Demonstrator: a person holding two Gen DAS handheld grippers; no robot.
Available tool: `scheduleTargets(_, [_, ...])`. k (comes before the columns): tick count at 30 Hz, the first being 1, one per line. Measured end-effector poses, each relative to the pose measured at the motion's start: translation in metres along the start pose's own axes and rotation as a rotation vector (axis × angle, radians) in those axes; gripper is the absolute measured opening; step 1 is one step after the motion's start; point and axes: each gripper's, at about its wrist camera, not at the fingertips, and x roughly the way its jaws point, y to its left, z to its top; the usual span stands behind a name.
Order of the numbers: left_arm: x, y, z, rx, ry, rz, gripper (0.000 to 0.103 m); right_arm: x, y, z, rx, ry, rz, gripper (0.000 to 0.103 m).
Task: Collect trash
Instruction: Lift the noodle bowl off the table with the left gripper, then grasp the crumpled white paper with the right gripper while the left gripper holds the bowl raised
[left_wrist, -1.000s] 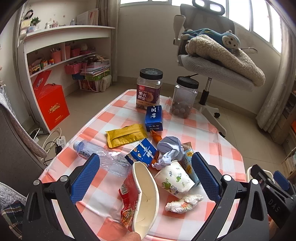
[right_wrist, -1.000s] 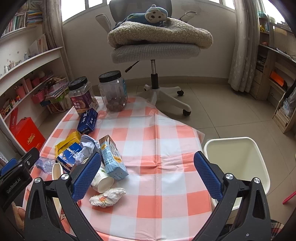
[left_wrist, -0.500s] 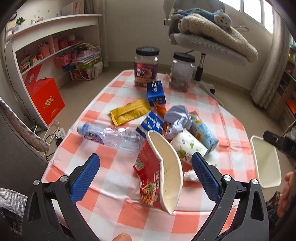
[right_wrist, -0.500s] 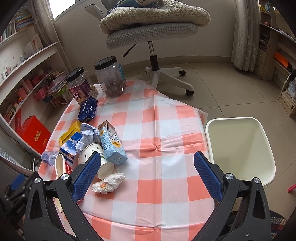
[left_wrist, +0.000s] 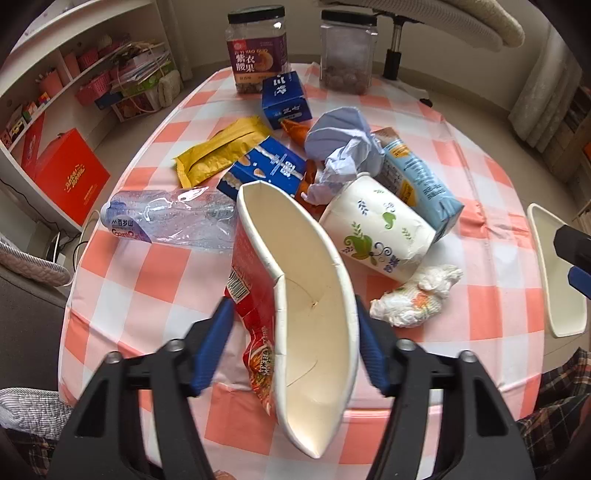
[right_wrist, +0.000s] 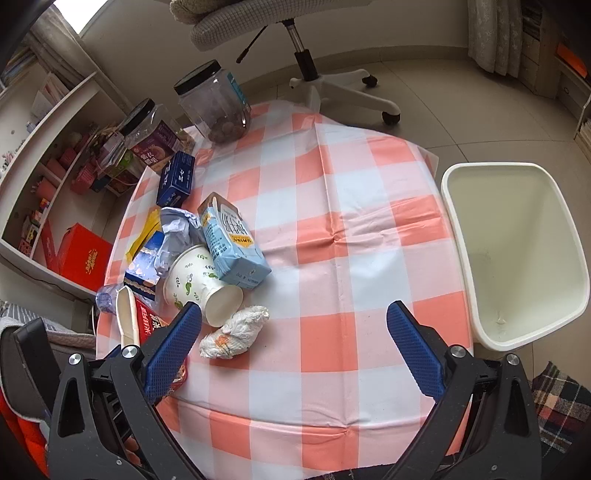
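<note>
Between our left gripper (left_wrist: 293, 341)'s closing jaws lies a squashed paper noodle bowl (left_wrist: 295, 295), red outside, cream inside; whether they pinch it, we cannot tell. Its long axis points away across the checked tabletop (left_wrist: 159, 266). Our right gripper (right_wrist: 293, 347)'s jaws are spread, empty.

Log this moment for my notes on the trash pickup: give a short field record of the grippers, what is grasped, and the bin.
left gripper: jaws just closing around the crushed noodle bowl, pads at its sides
right gripper: open, empty, above the crumpled tissue
bin: white, empty, beside the table
still on table: paper cup, milk carton, plastic bottle
</note>
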Motion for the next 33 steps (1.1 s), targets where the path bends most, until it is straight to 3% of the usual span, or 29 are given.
scheduleTargets(1, [0.004,0.004,0.000,-0.016,0.018,-0.013,0.031,0.004,0.000,-0.001,0.005,0.022,0.005,0.096])
scheduleTargets(3, [-0.001,0.014,-0.002,-0.041,0.005,-0.043,0.030,0.013,0.001,-0.002,0.021,0.067,0.022,0.096])
scheduleTargets(7, [-0.046,0.025,0.002,-0.031,-0.144,-0.071,0.030,0.017,0.008,0.002,0.024,0.075,0.049,0.096])
scheduleTargets(12, [-0.109,0.043,0.045,-0.046,-0.288,-0.114,0.030,0.025,0.036,0.031,-0.020,0.093,0.068,0.096])
scheduleTargets(15, [-0.134,0.058,0.081,-0.069,-0.371,-0.126,0.030,0.032,0.072,0.050,-0.126,0.096,0.065,0.095])
scheduleTargets(17, [-0.138,0.069,0.097,-0.097,-0.419,-0.116,0.030,0.042,0.101,0.060,-0.247,0.098,0.062,0.082])
scheduleTargets(19, [-0.130,0.082,0.101,-0.138,-0.454,-0.115,0.030,0.056,0.126,0.066,-0.352,0.094,0.052,0.079])
scheduleTargets(24, [-0.096,0.100,0.106,-0.210,-0.338,-0.156,0.030,0.104,0.163,0.070,-0.578,0.087,-0.030,0.076])
scheduleTargets(28, [-0.097,0.098,0.109,-0.160,-0.363,-0.080,0.031,0.138,0.171,0.070,-0.651,0.154,-0.047,0.041])
scheduleTargets(33, [-0.091,0.099,0.109,-0.150,-0.361,-0.091,0.031,0.133,0.171,0.072,-0.608,0.106,-0.010,0.036])
